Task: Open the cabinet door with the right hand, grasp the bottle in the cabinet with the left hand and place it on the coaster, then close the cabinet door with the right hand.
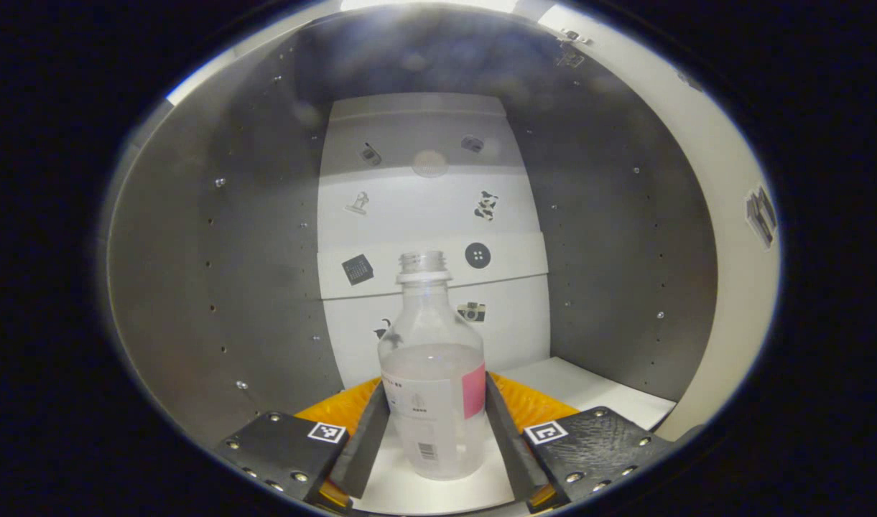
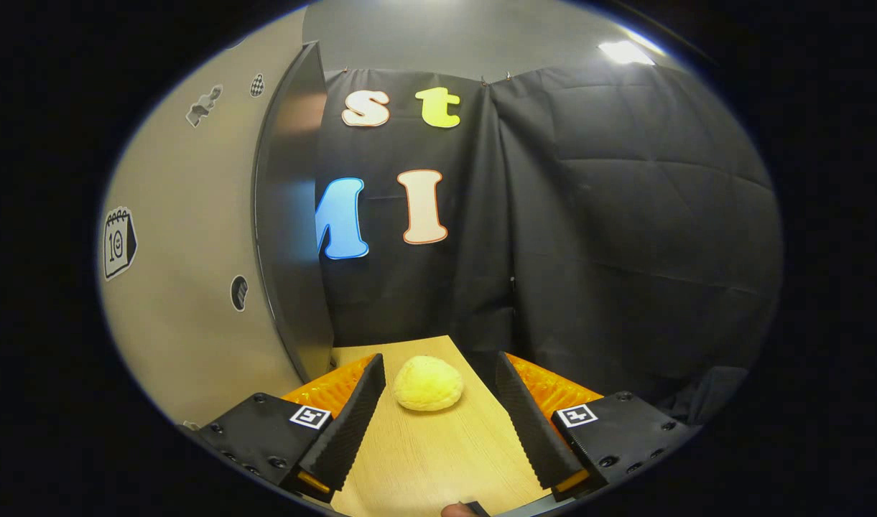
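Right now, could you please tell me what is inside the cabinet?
A capless clear bottle, partly filled with cloudy liquid, stands on the cabinet's white floor, between the left hand-held gripper's fingers. Stickers dot the white back wall. The bottle hides the wall directly behind it.

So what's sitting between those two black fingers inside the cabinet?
In the left gripper view, a clear uncapped bottle stands on the cabinet's white floor, between the left gripper's fingers, which sit right at its sides.
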`<state>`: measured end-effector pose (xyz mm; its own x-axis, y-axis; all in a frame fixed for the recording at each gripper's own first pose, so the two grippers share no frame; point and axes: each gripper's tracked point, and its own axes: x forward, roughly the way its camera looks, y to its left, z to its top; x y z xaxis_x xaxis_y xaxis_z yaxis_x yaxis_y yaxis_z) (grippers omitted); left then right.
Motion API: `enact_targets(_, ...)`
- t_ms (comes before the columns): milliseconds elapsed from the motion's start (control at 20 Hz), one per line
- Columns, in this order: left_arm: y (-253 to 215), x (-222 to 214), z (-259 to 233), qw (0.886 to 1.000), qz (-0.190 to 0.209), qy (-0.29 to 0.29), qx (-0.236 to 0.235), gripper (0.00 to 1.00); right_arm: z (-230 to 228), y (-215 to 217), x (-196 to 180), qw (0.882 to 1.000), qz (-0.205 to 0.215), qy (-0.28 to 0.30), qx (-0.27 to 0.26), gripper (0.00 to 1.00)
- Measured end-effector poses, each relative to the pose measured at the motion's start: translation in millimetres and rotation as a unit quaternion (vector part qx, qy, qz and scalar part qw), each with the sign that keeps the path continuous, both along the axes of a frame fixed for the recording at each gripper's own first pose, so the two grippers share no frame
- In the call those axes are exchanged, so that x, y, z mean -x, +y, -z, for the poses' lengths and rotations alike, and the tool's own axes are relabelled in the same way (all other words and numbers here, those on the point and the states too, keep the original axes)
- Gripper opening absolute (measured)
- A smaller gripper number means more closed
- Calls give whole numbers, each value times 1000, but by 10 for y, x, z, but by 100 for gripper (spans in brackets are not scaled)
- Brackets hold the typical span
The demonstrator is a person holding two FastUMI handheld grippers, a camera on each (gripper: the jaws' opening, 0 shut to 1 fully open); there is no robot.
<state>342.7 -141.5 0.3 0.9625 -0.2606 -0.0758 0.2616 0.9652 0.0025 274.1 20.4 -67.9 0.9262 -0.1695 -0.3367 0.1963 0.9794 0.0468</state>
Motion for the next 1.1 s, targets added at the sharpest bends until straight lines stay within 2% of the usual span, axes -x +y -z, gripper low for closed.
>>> enact_targets(400,338,514,-221,998,-23,-10,49,75,-42,6,90,1000,-26,-5,-12,98)
enact_targets(500,450,677,-237,998,-35,-11,54,72,-66,10,120,999,-36,-7,-14,98)
enact_targets(550,515,763,-246,997,-41,-11,57,72,-77,23,122,999,-42,-8,-16,93)
enact_targets(950,1169,1488,-235,993,-103,-20,59,72,-186,126,125,996,-85,-23,-26,93)
enact_targets(1000,1271,1613,-202,992,-113,-20,59,75,-219,125,127,995,-88,-27,-27,93)
enact_targets(1100,1460,1824,-127,989,-131,-16,64,72,-270,143,115,995,-93,-35,-30,93)
